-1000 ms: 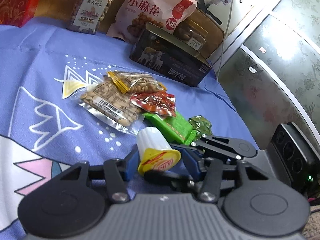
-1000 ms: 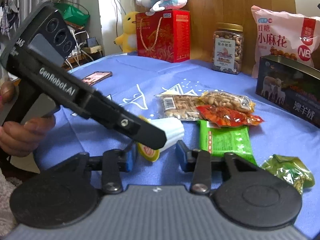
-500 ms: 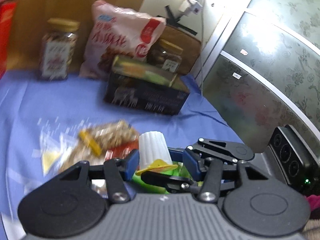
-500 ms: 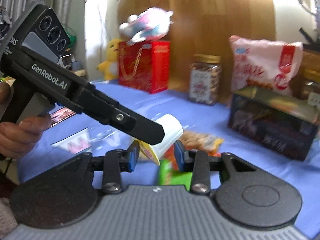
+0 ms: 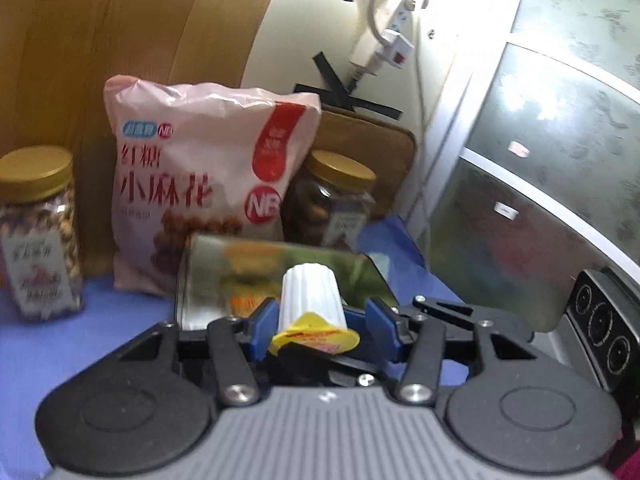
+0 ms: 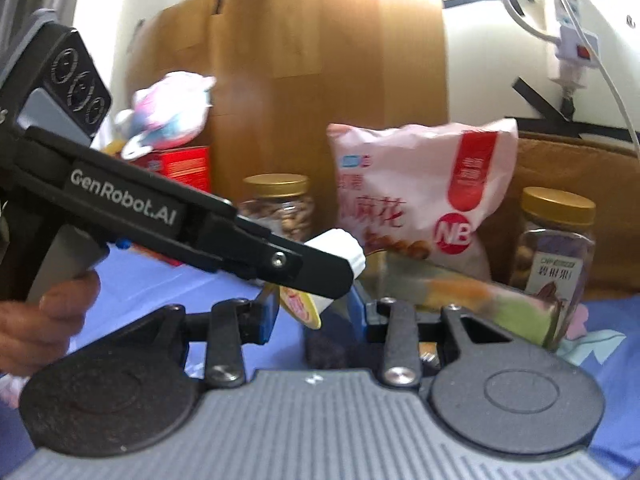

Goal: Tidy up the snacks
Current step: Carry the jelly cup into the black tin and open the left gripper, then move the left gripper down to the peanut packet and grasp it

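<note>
Both views are taken from just behind each gripper's fingers, faced slightly down across the blue cloth [image 5: 80, 344] toward the back wall. The left view is aimed further right. Shared by both: pink snack bag [image 5: 200, 184] [image 6: 420, 192], gold-lidded jars, jelly cup [image 5: 312, 300] [image 6: 336, 252] close up.

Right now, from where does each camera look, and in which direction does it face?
Left wrist view: sits on the left gripper, looks forward past its blue pads at the white jelly cup, the pink snack bag and two jars; only the gripper shows.
Right wrist view: sits on the right gripper, looks at the same cup; the left gripper and a hand show at left.
Both share the cup, the bag and the open tin box.
</note>
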The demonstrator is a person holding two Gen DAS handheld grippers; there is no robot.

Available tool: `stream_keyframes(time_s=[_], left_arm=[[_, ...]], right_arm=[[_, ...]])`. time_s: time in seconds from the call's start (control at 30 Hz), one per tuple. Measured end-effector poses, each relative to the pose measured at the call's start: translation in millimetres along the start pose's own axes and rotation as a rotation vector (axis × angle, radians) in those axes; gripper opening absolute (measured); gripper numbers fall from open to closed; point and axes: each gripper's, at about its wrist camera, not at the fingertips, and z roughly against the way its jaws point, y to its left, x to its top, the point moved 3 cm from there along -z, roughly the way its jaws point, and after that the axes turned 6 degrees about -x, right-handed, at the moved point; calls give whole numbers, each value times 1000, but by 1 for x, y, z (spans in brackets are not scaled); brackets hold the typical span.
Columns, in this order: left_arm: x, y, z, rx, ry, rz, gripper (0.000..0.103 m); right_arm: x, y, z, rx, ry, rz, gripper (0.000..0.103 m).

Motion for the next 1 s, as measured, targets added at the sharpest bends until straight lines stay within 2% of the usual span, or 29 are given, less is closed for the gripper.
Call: stream_keyframes(time_s=[0.27,0.33,0.4,0.5,0.63,0.7,0.8,0.87,0.93,1.0], left_arm=[[1,40,-40,96,4,78,50],[1,45,-41,110,5,84,55],[1,46,-39,109,4,89,55],[0,41,-26,105,-17,81,55],[-9,29,7,63,-56,87,56],[-23,22,27,49,-72,75,61],[-52,16,54,41,-73,63,62],[-72,17,70,60,-60,64,62],[-93,21,85,106,-50,68,62],[-109,27,98,147,-50,87,62]], right_arm=[[-5,-19,-56,-11,90,-3,40],[-7,-20,-63,-15,84,-12,45],[-7,-20,-65,-34,78,-25,52],[-6,-20,-58,-40,62,-51,53],[-6,-13,-36,-46,28,-42,53],[-11,-7,-19,-37,15,-45,53],[-25,8,7,-4,19,-53,53],[-37,21,22,7,34,-55,60],[-49,33,35,11,53,-66,82],[-59,43,46,20,59,-94,87]])
